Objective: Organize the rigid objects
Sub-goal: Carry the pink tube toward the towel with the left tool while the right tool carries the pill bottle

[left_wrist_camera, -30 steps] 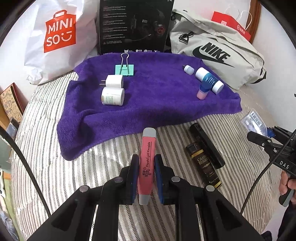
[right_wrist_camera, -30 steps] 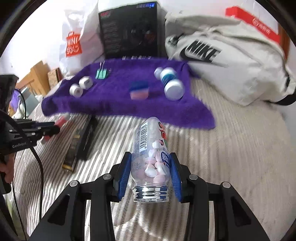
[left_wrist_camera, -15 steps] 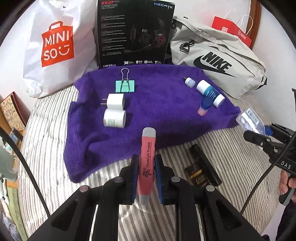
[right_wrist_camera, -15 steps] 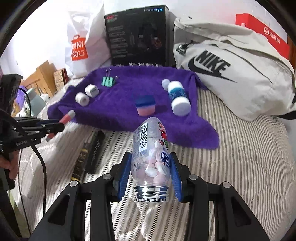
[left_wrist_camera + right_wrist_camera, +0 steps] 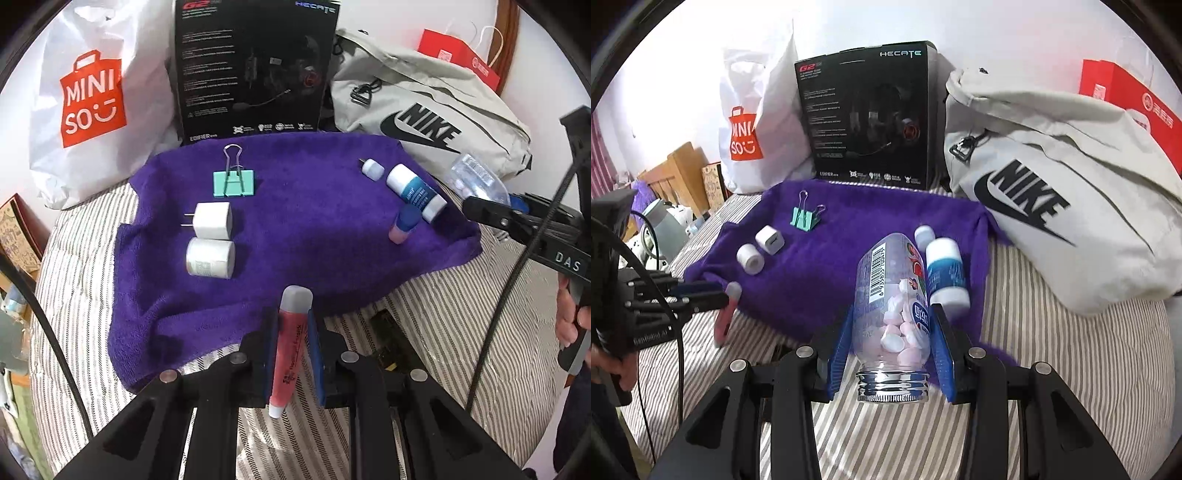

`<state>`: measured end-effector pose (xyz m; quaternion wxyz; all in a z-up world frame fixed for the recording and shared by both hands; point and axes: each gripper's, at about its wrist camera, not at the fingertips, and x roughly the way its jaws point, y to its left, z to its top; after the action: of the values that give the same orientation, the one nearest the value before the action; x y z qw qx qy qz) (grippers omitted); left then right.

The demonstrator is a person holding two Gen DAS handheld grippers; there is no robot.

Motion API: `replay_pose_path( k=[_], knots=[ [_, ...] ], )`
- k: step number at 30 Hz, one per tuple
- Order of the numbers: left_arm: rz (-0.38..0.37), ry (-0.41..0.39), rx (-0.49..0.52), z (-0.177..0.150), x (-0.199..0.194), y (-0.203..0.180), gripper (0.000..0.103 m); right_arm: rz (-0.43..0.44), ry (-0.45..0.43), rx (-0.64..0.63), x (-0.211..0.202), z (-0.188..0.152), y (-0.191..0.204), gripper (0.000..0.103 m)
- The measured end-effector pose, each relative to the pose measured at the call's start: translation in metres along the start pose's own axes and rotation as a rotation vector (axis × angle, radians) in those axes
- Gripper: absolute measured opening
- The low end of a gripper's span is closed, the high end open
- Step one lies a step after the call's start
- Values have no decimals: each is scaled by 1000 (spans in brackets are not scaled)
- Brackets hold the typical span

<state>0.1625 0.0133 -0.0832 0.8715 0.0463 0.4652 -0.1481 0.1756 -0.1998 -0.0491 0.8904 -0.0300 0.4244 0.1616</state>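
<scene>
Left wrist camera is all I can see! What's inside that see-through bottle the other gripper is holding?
Observer: Pink and white tablets fill the lower part of the clear bottle, which is clamped in the right gripper.
Operator: Is its lid on?
Observer: Its silver ridged end points back at the camera. I cannot tell whether that is a cap.
Operator: What's on the other side of the white charger?
Observer: It lies on the purple towel, and the face toward the right camera shows one slot.
</scene>
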Motion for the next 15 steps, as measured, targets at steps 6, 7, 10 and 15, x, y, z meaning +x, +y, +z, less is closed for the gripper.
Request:
replay_pose_path(
  k=[6, 7, 10, 15],
  knots=[
    [30, 38, 39, -10, 7, -7, 19, 24, 22, -12, 10, -1, 5, 41],
    [31, 45, 40, -12, 10, -7, 19, 28, 25, -13, 10, -2, 6, 41],
    [62, 84, 49, -20, 25, -7, 19, 41, 26, -19, 7, -4, 9, 41],
    [61, 85, 63, -26, 24, -8, 19, 39, 26, -21, 5, -6, 10, 41]
  ],
)
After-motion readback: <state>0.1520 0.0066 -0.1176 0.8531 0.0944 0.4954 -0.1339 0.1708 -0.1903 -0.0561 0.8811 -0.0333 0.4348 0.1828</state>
